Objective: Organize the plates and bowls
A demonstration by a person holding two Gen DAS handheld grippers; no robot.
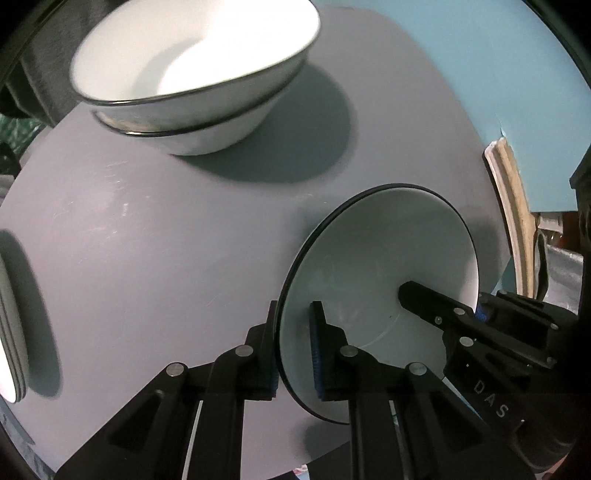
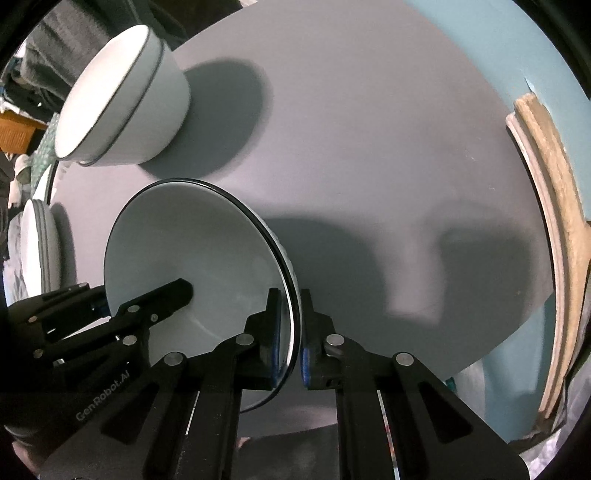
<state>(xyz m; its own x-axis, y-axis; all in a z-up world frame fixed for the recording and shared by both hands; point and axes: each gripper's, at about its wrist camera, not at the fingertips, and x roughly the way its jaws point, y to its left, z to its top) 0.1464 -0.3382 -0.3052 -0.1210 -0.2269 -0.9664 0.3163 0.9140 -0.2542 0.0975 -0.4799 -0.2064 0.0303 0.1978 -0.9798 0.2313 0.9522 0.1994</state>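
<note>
Left wrist view: left tool (image 1: 293, 350) and right tool (image 1: 439, 306) both pinch the rim of one bowl (image 1: 376, 266) at 5 o'clock on the bench (image 1: 147, 240), likely bound for the stacked bowls (image 1: 192, 85) at 11 o'clock, needing a level lift.

A grey round table (image 1: 147, 229) fills most of both views. At three o'clock beyond its edge runs a teal wall (image 2: 461, 33), with a pale curved wooden strip (image 2: 554, 221) against it. At ten o'clock in the right view lies dark cloth (image 2: 48, 40).
</note>
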